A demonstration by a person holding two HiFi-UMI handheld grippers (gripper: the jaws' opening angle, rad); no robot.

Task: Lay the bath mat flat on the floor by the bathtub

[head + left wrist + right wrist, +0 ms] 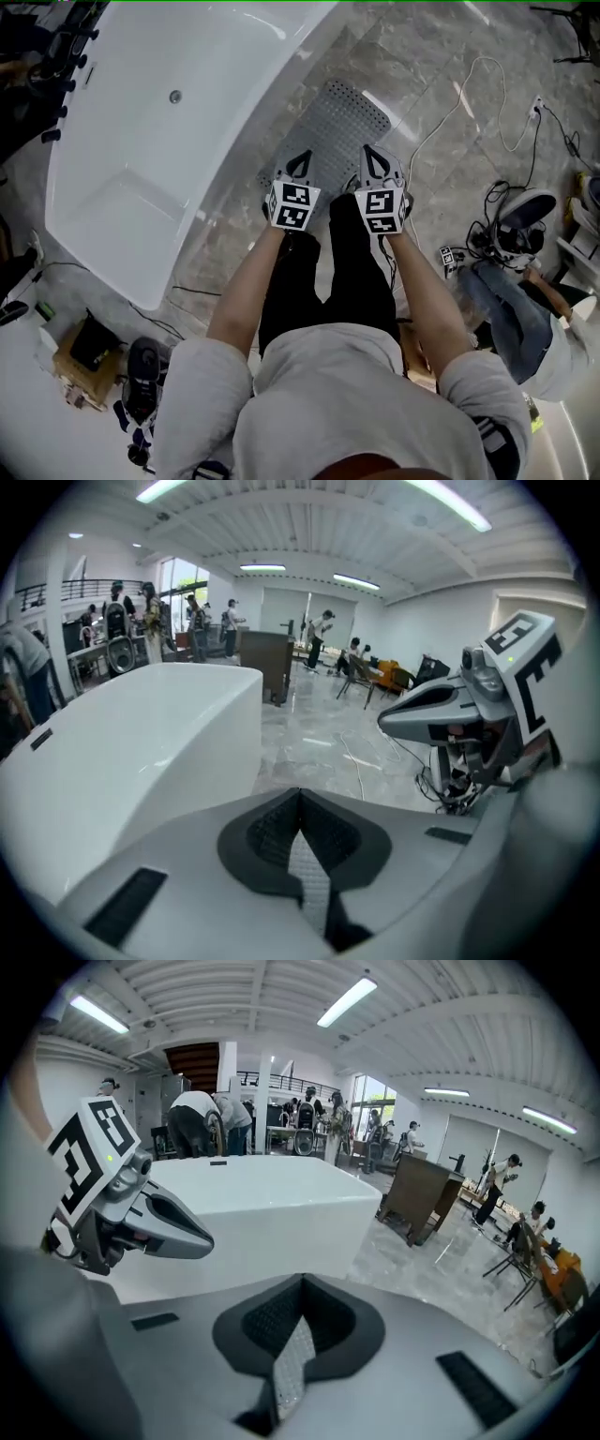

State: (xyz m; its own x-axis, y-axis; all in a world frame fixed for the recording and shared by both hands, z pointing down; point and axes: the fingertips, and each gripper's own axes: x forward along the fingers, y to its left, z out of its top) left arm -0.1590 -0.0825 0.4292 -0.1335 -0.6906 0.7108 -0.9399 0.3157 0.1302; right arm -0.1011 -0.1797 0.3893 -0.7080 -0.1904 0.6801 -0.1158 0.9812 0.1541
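Left gripper (pixel 299 165): clamping tight on the near edge of the bath mat (pixel 330 127)
Right gripper (pixel 378 161): pinching the same edge, just beside the left
Bath mat: spreading away from both grippers, lying alongside the white bathtub (pixel 141 141)

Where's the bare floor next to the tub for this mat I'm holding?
Bare marble runs along the bathtub, between it and the white cable, below the held bath mat. It is crowded at right with the cable tangle and a seated person, and at lower left with boxes and gear.
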